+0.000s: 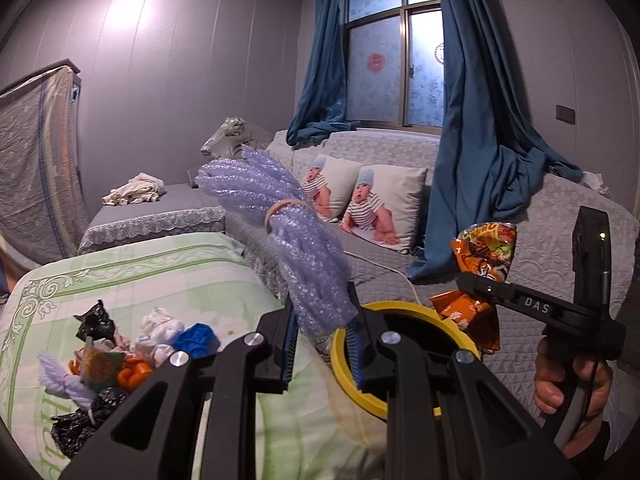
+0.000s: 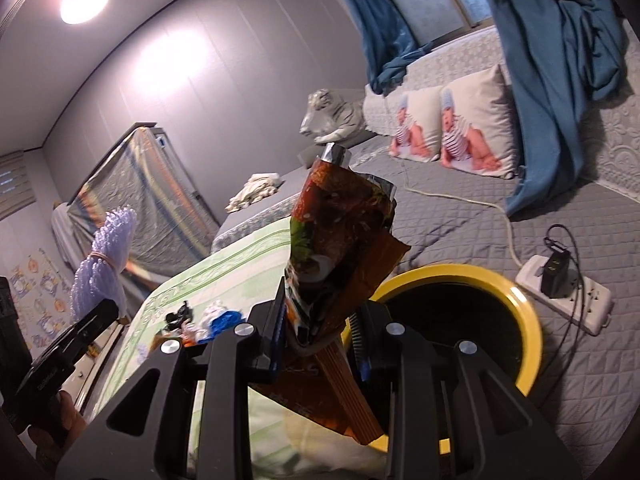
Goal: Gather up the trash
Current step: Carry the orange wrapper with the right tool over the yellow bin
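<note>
Left wrist view: we have the left gripper (image 1: 322, 332) clamped on a lavender foam-net bundle (image 1: 280, 236), tied at the waist with a rubber band (image 1: 285, 209); the bundle sticks up and away from the jaws. Right gripper (image 2: 318, 344) is clamped on a crumpled orange snack wrapper (image 2: 340, 264), also held upright. Both loads hang above or just beside the yellow-rimmed bin (image 2: 524, 312), which sits on the grey quilted cover (image 2: 460, 216) next to the green patterned bedding (image 1: 168, 276).

Progress, as we judge it: two pieces picked and near the bin mouth, neither dropped yet. We can't see inside the bin, so its contents are unknown. Left to do: a pile (image 1: 120, 356) on the green bedding, with black bag scraps, white and blue wads, something orange, and another foam-net bundle.

Around: power strip (image 2: 568, 292) with a plugged charger and white cable close to the bin on the right. Baby-print pillows (image 1: 360, 204), blue curtains (image 1: 468, 160) and a white tiger figure (image 1: 226, 140) sit well behind. Nothing blocks the bin opening; the two grippers are close together, so we'd release one at a time.
</note>
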A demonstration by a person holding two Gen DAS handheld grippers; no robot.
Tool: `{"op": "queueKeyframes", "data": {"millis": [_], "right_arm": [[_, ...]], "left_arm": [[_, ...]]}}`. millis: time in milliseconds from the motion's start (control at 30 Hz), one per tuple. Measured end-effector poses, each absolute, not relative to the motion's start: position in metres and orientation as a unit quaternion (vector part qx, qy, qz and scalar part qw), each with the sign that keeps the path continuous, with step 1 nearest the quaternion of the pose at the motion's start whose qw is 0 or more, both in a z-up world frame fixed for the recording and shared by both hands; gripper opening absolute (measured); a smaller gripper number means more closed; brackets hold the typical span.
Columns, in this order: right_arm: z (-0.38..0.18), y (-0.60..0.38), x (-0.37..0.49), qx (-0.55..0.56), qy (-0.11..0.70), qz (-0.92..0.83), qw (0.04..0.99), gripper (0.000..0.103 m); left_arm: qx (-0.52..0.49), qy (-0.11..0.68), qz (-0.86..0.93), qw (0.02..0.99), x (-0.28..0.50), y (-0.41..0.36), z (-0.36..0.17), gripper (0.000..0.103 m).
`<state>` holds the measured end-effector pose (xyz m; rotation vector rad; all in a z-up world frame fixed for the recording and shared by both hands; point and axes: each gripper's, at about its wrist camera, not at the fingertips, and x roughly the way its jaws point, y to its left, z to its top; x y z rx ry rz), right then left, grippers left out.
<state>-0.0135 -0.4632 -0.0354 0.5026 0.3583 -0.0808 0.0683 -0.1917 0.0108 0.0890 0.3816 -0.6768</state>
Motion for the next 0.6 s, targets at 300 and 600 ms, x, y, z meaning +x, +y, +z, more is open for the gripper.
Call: {"op": "queueKeyframes", "data": {"millis": [300,600], "right_arm": [[-0.047,-0.493,-0.008,0.254,0.183,-0.086,0.946,0.026],[-0.074,-0.526,0.008,0.275,0.212,-0.128,0.929,0.026]], "left_arm": [[0.058,0.19,-0.369,0.908,0.077,-0.237,-0.004,0.021],[0.072,0.225,-0.395,0.888,0.093,-0.285,-0.03,0.021]]}}
